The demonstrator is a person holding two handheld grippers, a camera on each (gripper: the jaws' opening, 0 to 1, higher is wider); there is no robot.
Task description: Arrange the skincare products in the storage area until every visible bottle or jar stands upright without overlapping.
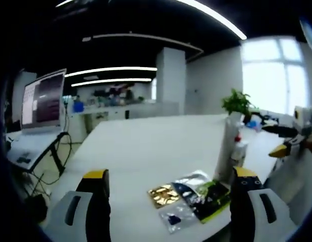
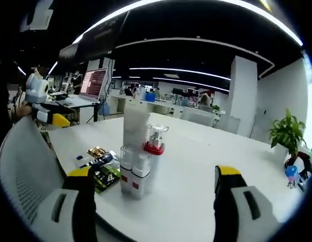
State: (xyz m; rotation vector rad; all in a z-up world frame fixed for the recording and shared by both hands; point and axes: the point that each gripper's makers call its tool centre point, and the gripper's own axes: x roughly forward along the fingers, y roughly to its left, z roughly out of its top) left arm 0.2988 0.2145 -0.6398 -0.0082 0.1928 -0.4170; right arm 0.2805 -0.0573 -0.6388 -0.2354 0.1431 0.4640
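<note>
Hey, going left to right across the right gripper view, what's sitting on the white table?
Sachets → cluster of skincare bottles → potted plant → small blue ball.

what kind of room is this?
Likely an open-plan office or lab: long white table, monitor on a side desk, ceiling strip lights, and a potted plant near a window.
</note>
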